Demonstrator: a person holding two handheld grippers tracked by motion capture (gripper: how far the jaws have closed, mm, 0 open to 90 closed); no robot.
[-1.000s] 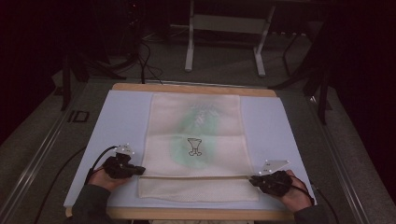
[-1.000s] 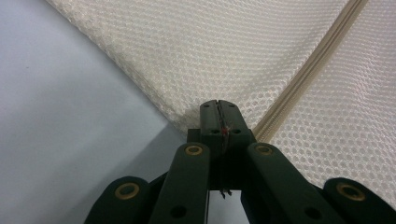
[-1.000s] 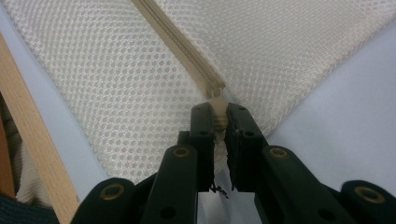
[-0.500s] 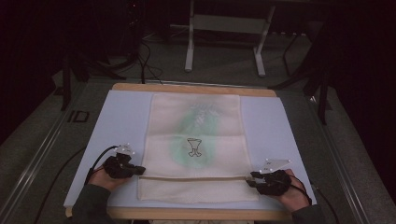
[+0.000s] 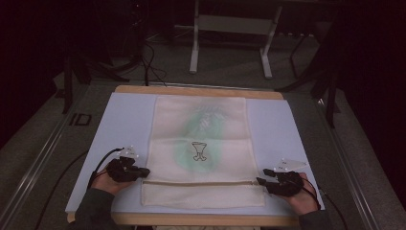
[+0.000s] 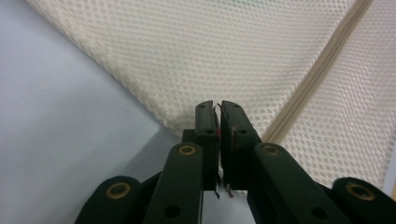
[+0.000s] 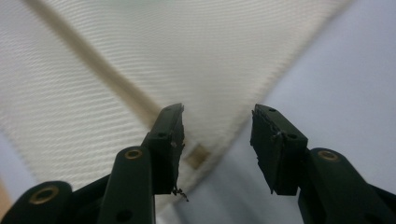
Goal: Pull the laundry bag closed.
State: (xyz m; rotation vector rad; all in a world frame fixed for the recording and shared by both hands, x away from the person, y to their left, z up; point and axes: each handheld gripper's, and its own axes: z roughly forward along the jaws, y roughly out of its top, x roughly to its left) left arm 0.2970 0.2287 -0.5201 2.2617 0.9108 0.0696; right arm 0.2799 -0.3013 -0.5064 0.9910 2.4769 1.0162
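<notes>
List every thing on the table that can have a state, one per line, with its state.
mesh bag: lying flat on the table pad, spread out.
zipper: closed along its visible length, running across the bag near its front edge.
left gripper: shut, at the bag's left edge by the zipper end.
right gripper: open, jaws apart at the bag's right edge by the zipper end.

Both grippers black. Left gripper: grey three-cornered plate on top, black cable trailing off behind. Right gripper: same plate, black cable. Jaw links carry brass-coloured rivets and small plain holes; pads worn, with frayed threads and a red speck on the left pair. Dark grey-green sleeves on both forearms.
</notes>
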